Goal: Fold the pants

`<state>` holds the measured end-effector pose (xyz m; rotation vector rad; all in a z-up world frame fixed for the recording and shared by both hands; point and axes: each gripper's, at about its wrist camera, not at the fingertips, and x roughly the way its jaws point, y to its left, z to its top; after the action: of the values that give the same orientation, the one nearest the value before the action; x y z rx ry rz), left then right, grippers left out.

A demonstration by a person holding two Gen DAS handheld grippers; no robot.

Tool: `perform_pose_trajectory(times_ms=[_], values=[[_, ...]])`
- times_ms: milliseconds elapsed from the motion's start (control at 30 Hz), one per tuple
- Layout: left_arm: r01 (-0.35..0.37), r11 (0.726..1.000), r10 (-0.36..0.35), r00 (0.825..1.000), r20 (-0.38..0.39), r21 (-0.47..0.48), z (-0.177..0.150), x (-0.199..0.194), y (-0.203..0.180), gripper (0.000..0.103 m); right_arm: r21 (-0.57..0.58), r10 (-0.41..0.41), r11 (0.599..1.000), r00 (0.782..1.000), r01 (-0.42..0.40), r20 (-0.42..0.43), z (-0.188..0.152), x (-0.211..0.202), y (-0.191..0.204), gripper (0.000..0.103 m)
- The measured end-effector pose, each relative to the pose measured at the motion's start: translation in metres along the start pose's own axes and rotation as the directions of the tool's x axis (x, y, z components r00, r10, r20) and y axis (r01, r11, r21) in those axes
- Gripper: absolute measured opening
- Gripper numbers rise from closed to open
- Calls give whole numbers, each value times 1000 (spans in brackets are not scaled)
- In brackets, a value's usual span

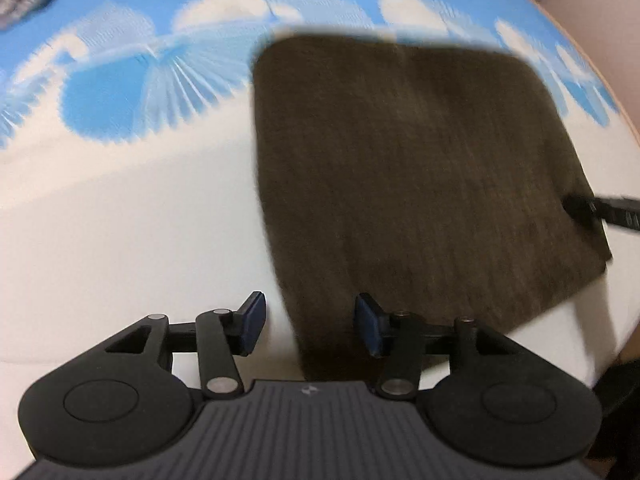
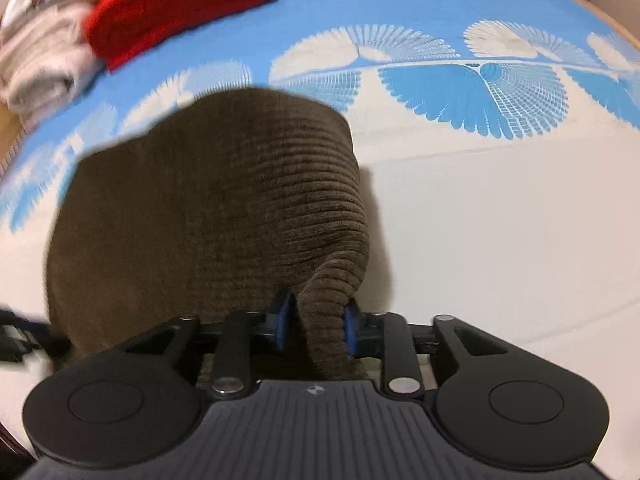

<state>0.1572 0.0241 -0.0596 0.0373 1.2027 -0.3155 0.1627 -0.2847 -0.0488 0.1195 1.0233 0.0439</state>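
The right gripper [image 2: 314,326] pinched a bunched corner of the brown pants [image 2: 208,216], which lay folded on the bed [image 2: 500,220] ahead of it. The left gripper [image 1: 310,320] stood open, straddling the near corner ungripped. Lifting one-sided could have undone the fold.

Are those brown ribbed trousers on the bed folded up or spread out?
Folded: the brown corduroy pants lie as a compact rectangle on the blue-and-white bedsheet, one corner bunched in the right gripper.

Bed sheet [image 2: 500,220] white-blue, fan pattern; red garment [image 2: 180,4], pale clothes [image 2: 40,68] piled.
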Motion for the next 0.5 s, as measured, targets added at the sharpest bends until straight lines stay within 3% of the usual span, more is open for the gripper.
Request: perform_pose_trajectory(times_ms=[100, 167, 233, 300, 367, 433, 500], values=[[-61, 998, 57, 988, 144, 22, 5, -25, -5, 54, -50, -47, 997, 993, 53, 111, 2, -19, 3, 35], [-58, 998, 48, 975, 218, 40, 6, -36, -11, 52, -92, -58, 993, 979, 77, 194, 1, -33, 6, 35], [-33, 997, 13, 969, 245, 76, 4, -39, -20, 45, -152, -38, 985, 969, 77, 244, 0, -42, 12, 35], [-35, 993, 9, 976, 218, 116, 4, -34, -29, 33, -220, 36, 975, 975, 13, 218, -4, -41, 17, 35], [-86, 985, 66, 989, 133, 149, 1, -14, -34, 31, -276, 101, 959, 984, -58, 143, -7, -32, 22, 35], [-144, 978, 140, 989, 37, 151, -3, 10, -33, 32, -332, 77, 941, 997, -71, 5, -14, -10, 28, 35], [-146, 982, 143, 989, 33, 123, 1, 9, -30, 33, -404, 15, 914, 999, -34, -49, -23, 5, 34, 35]])
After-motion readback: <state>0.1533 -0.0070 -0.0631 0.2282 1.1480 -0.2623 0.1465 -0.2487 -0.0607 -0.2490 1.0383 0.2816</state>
